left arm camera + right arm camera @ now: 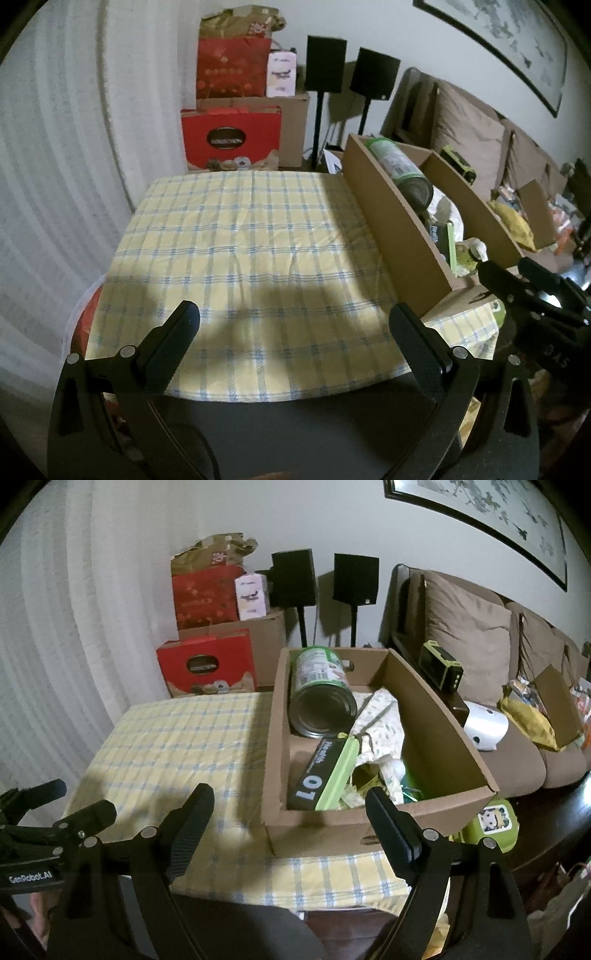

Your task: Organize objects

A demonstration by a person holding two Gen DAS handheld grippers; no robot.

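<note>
Checked cloth [177, 746] covers the table, and both the right gripper [290, 812] and left gripper [295, 325] hang wide apart and empty, the cardboard box [332, 827] of jumbled items just ahead of the right one, so reaching in for the dark carton [314, 779] looks next

A table covered with a yellow and blue checked cloth [251, 236] carries an open cardboard box [332, 827] on its right side, a green container [493, 825] beside the box

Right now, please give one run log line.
left claw: open, empty | right claw: open, empty | cardboard box: on checked cloth, holds can
</note>
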